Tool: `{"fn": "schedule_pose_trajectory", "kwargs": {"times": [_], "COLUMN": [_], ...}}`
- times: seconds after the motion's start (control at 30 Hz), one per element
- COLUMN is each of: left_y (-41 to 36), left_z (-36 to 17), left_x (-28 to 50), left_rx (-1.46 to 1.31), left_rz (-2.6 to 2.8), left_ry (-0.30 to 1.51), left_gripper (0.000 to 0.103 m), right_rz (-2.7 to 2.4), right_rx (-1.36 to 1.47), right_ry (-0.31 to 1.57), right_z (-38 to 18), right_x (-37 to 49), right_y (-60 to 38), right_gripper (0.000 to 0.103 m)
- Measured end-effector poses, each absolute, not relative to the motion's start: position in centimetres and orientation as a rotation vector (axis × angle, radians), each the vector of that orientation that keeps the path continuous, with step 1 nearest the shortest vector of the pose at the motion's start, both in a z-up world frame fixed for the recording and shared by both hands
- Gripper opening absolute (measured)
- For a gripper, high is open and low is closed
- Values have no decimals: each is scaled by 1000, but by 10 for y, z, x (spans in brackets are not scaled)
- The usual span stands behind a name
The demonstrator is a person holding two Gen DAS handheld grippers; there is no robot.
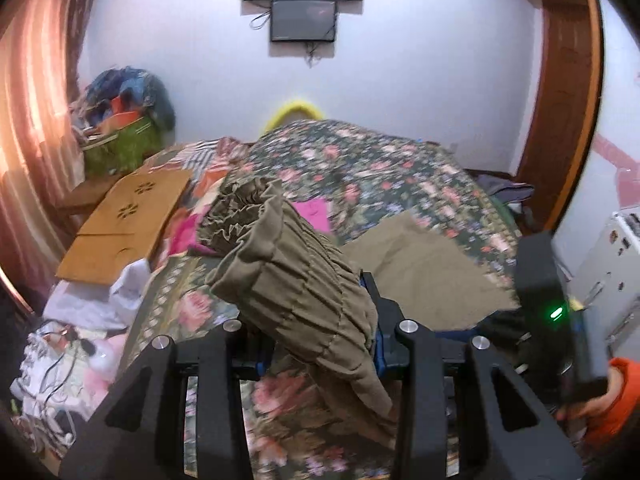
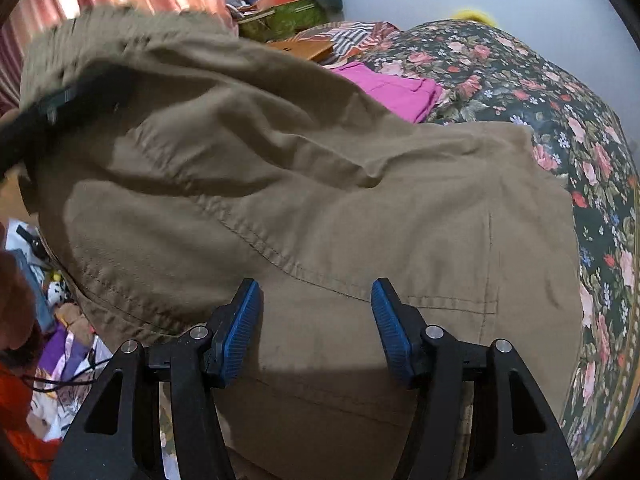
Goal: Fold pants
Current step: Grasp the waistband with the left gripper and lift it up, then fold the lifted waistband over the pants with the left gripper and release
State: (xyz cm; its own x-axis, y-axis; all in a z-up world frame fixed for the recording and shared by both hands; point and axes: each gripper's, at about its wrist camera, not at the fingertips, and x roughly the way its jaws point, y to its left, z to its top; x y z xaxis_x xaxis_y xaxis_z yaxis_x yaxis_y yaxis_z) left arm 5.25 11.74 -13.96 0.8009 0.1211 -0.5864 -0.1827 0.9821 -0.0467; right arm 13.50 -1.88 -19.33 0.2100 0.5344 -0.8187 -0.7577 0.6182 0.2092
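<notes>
Khaki pants are clamped at the gathered waistband by the left gripper, their length spread ahead beneath the right gripper, whose jaws are held apart and empty.

A bed covered by a dark floral blanket stretches ahead of the tool. A pink cloth lies on it, ahead. Ahead and left, a flat cardboard piece rests near a green basket heaped with clutter. Striped curtains hang far left. Two dark screens are mounted on the white wall straight ahead. A wooden door frame stands right.
</notes>
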Motion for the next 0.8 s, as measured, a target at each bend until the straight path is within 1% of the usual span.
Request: {"fn": "schedule_pose_trajectory", "kwargs": {"times": [0.17, 0.4, 0.57, 0.63, 0.8], "left_y": [100, 73, 56, 47, 25], "left_z": [-127, -117, -113, -112, -112], "left_x": [63, 74, 84, 88, 102], "left_rx": [-77, -9, -3, 2, 40], "left_rz": [119, 65, 23, 6, -31], "left_ry": [594, 588, 583, 585, 592], "left_gripper": [37, 37, 37, 37, 37], "right_rz": [913, 784, 712, 725, 747], "right_rx": [-182, -106, -120, -104, -66], "right_ry": [1037, 954, 979, 1003, 985], "right_z": [-187, -163, -176, -185, -187], "right_x": [140, 137, 128, 128, 126], "right_y": [-34, -93, -121, -126, -131], "right_gripper": [54, 55, 55, 57, 59]}}
